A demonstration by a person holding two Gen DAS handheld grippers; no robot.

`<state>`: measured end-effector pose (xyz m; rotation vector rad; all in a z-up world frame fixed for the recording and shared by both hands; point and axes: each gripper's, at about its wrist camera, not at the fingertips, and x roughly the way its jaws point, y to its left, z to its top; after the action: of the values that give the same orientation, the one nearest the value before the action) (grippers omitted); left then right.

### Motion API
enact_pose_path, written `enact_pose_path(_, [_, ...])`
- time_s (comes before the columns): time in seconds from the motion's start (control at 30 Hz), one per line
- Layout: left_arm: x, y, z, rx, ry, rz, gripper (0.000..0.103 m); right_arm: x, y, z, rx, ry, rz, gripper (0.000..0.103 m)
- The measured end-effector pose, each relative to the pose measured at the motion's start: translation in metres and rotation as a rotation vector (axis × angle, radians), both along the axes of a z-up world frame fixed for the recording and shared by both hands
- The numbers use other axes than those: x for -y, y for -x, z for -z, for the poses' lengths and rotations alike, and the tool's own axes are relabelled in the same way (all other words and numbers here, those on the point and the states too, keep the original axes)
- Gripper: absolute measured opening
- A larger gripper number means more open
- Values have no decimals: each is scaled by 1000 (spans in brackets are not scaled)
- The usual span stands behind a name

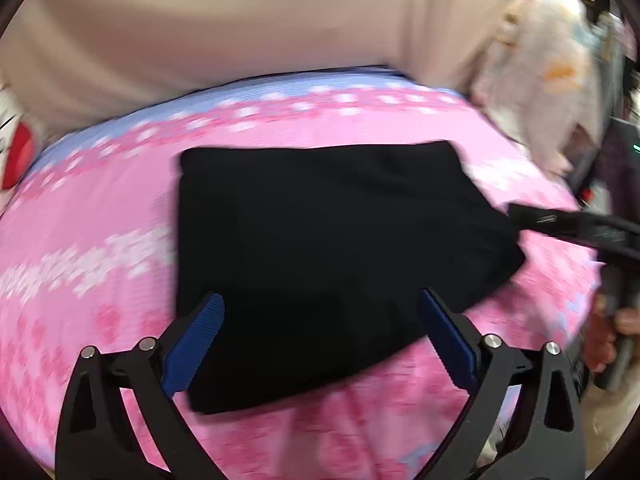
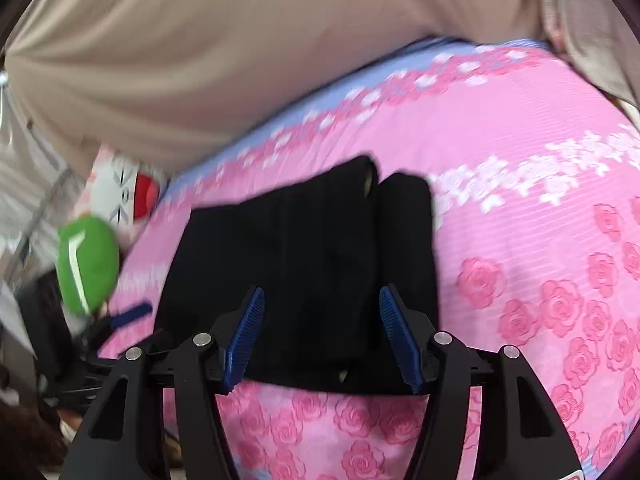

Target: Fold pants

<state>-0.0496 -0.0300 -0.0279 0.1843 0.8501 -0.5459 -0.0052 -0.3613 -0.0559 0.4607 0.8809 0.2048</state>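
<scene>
The black pants lie folded into a compact rectangle on a pink rose-print sheet. My left gripper hovers over their near edge, open wide, with nothing pinched between the blue pads. In the left wrist view the right gripper reaches in from the right, its tip at the pants' right edge. In the right wrist view the pants show several stacked layers. The right gripper stands over their near edge. Its jaws are partly apart, with the cloth lying between the pads and not pressed.
A person in beige clothing stands at the far side of the bed. A white and red plush toy and a green object sit off the sheet's left edge. A hand grips the right tool.
</scene>
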Motion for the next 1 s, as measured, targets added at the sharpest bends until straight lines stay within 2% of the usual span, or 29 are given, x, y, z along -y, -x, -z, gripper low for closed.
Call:
enact_pose_path(0.03, [10,4,2,6,-12,39,96,-6,-3,3,-18,29,-17,19])
enact_pose_path(0.07, [21,7,4,15,-32,67,96,-10,-8,2,-34,62,-28,9])
enact_pose_path(0.17, [49,12,12,24,-62,138,96,-21,-12,-20,25,21,-86,7])
enact_pose_path(0.27, [74,7,19,6,-47,204,96,-27,-26,-43,91,-40,-151,7])
enact_pose_path(0.33, [87,-1,23,-17,-44,213,93,-31,-35,-52,111,-88,-193,7])
enact_pose_path(0.37, [91,-7,23,-25,-25,219,72,-33,-40,-55,117,-113,-218,7])
enact_pose_path(0.4, [91,-13,23,-37,1,219,55,-31,-44,-56,117,-129,-230,9])
enact_pose_path(0.43, [89,-25,24,-59,-3,182,28,-28,-48,-54,112,-150,-242,12])
enact_pose_path(0.47, [84,-40,24,-95,16,143,8,-25,-48,-53,111,-152,-232,12])
enact_pose_path(0.53, [67,-63,20,-174,104,96,7,-11,-41,-48,112,-165,-189,23])
enact_pose_path(0.6, [51,-76,10,-184,152,61,6,5,-25,-43,125,-122,-124,44])
enact_pose_path(0.67, [40,-80,-5,-141,172,37,6,6,-15,-35,107,3,-98,47])
enact_pose_path(0.8, [32,-81,-24,-100,199,22,6,-11,-27,-12,50,57,-164,48])
enact_pose_path(0.9, [28,-86,-32,-94,223,10,6,-24,-49,3,22,102,-199,62])
enact_pose_path(1.0, [25,-92,-33,-91,227,-19,6,-32,-69,19,-2,157,-200,63])
